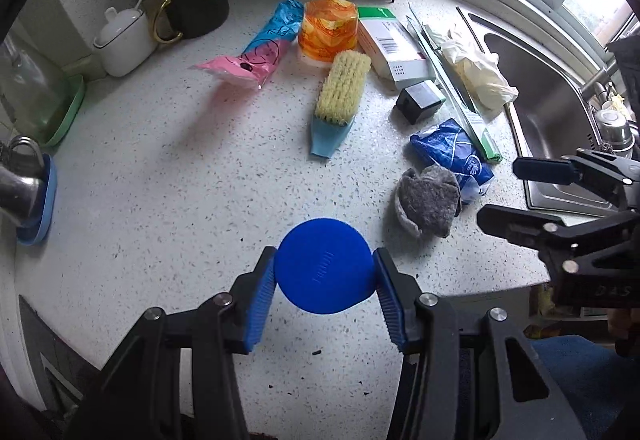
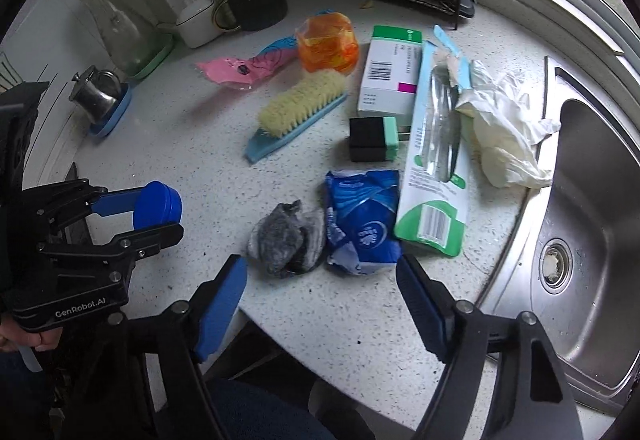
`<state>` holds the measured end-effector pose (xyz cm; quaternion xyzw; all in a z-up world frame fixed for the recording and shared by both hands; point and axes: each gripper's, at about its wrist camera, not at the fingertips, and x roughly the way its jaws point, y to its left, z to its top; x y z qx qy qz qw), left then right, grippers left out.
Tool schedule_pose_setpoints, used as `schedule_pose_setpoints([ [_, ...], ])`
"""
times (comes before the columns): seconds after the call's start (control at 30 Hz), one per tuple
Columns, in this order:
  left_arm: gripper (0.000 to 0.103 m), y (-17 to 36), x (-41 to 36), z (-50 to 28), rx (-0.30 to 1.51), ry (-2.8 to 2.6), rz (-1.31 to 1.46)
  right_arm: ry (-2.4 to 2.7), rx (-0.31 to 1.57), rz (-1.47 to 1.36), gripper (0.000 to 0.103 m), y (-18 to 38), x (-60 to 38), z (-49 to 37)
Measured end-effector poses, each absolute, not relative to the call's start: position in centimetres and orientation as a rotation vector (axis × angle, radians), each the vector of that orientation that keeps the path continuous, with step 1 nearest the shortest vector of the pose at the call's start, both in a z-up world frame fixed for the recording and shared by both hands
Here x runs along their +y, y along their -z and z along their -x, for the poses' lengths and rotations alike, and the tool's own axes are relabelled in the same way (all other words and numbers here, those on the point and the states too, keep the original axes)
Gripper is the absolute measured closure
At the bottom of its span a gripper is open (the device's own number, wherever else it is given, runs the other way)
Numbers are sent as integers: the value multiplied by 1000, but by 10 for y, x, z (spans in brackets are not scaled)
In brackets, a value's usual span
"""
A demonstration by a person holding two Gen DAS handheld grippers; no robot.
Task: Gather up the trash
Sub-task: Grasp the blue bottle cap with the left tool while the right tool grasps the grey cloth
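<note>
**Lid in the left grip, wrapper waiting for the right**

Blue lid (image 1: 326, 266) sits squarely between the left gripper (image 1: 325, 272) pads, both ribbed blue fingers (image 1: 262, 300) pressing its rim from either side, so it is held and lifted clear of the speckled countertop (image 1: 168, 167). In the right wrist view the same lid hangs above the counter's front-left edge, its flat face turned sideways.

Right gripper (image 2: 322, 304) stands wide, nothing between its pads. It hovers over the front edge of the countertop, and the crumpled blue wrapper (image 2: 362, 224) lies just ahead of the fingertips, roughly centred in the gap, touching the grey scouring pad (image 2: 286, 240) on its left. Beyond them lie a scrub brush (image 2: 296, 111), a white box (image 2: 390, 71), a toothbrush pack (image 2: 436, 159) and a rubber glove (image 2: 504, 135) near the sink (image 2: 592, 224).

To do this step well, I would judge the lid needs carrying level and steady, since the pads grip only a thin rim and a tilt could let it slip. For the wrapper, the right fingers should come down straddling its bulk, keeping the left pad between wrapper and scouring pad so the pad is not pinched up with it. Soft foil will crush, so closing fully is safe.
</note>
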<state>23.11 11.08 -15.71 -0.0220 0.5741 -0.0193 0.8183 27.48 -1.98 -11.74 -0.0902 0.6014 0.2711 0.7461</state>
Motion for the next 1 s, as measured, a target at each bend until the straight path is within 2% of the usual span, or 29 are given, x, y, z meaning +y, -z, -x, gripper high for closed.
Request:
schedule_pose_setpoints([
  [0.03,58,156,115,-230,1225,40,55,-601,1330,200,41,122,-15,-275],
  [0.13,58,159,121,-225,1235,15,53,-608,1349,240,42,132,-1,-275],
  [0.27,58,166,134,-218,1250,-5,89,-603,1366,331,55,146,17,-275],
  [0.43,58,173,143,-214,1263,-9,81,-606,1391,372,56,163,30,-278],
  [0.6,58,179,156,-214,1280,-20,80,-611,1412,329,62,176,39,-283],
  [0.67,58,182,159,-215,1284,-25,80,-625,1399,304,73,174,39,-283],
  [0.73,58,181,159,-217,1281,-28,82,-625,1377,276,80,170,36,-283],
  [1.0,58,168,123,-225,1247,35,27,-585,1310,192,81,137,-3,-273],
])
